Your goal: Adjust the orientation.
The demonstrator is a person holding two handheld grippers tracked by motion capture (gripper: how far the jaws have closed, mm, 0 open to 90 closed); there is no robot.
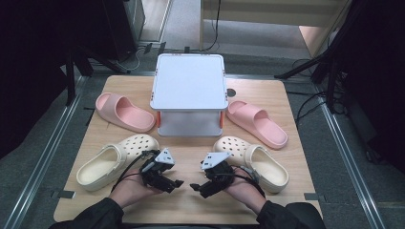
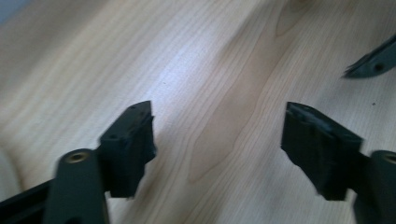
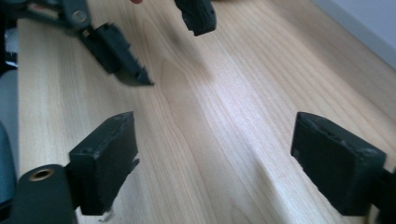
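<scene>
Two tools face each other low over the pale wood-grain worktop (image 1: pixel 191 210): we see the left tool (image 1: pixel 177 183) and right tool (image 1: pixel 195 187) both spread wide, gripping nothing. Cream perforated clogs (image 1: pixel 112 162) flank our hands; smooth pink slides (image 1: pixel 123 112) flank a white two-tier stand (image 1: pixel 189 81).

The table (image 1: pixel 191 143) is pale wood with a fine straight grain and one darker, elongated streak, which runs between the black jaws in both gripper views. Beyond the jaws, a white two-tier rack (image 1: pixel 188 81) has orange posts. Two pink slides (image 1: pixel 123 112) flank it. Two cream clogs (image 1: pixel 117 160) with perforated tops lie outside the black grippers, each topped by a grey plate.
</scene>
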